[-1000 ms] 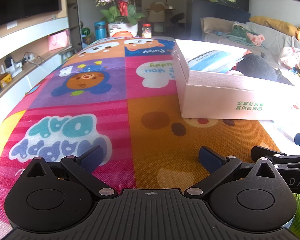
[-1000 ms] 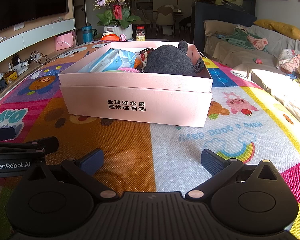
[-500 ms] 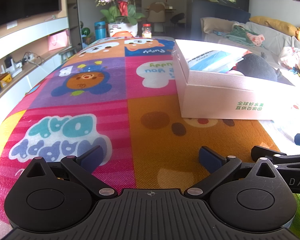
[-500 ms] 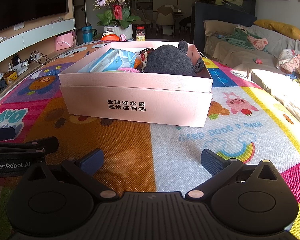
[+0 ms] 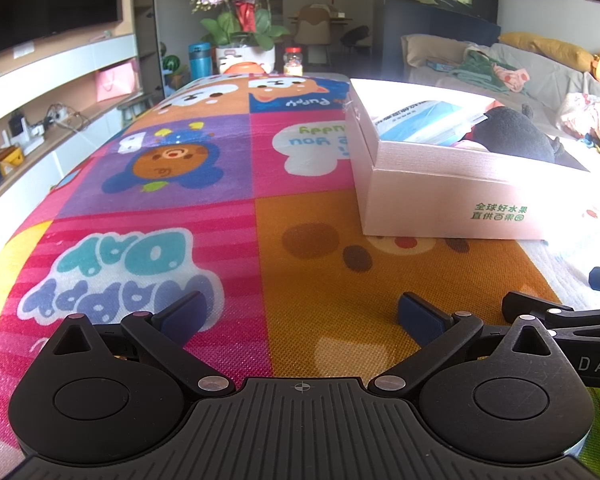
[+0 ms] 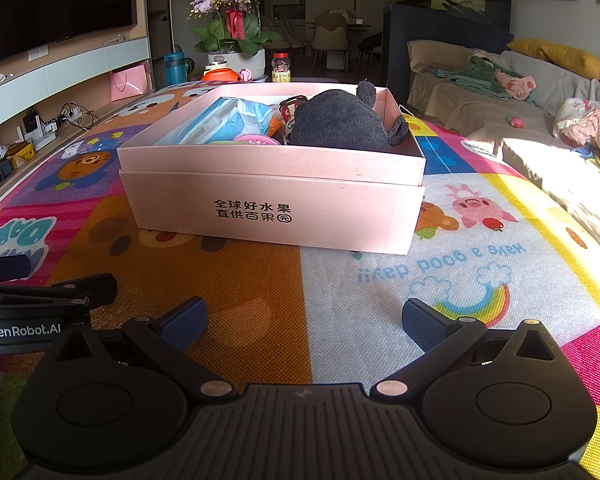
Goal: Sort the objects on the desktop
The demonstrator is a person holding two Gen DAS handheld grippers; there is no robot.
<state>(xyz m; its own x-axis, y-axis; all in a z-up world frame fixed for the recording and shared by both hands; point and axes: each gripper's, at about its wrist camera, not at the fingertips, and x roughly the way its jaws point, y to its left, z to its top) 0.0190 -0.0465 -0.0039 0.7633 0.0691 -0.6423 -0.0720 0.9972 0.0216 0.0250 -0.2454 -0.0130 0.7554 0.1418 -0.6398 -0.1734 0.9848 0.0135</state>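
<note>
A pink cardboard box (image 6: 276, 216) stands on the colourful cartoon mat (image 6: 360, 300), straight ahead in the right wrist view and at the right in the left wrist view (image 5: 452, 208). Inside it lie a dark grey plush toy (image 6: 340, 124), a blue-and-white packet (image 6: 224, 118) and a few small items, partly hidden. My left gripper (image 5: 300, 314) is open and empty, low over the mat, left of the box. My right gripper (image 6: 304, 318) is open and empty, in front of the box. Each gripper shows at the edge of the other's view.
A potted orchid (image 6: 236, 24), a blue bottle (image 6: 175, 68) and a jar (image 6: 281, 67) stand beyond the mat's far end. A sofa with clothes (image 6: 500, 92) runs along the right. Shelving under a TV (image 6: 40, 92) runs along the left.
</note>
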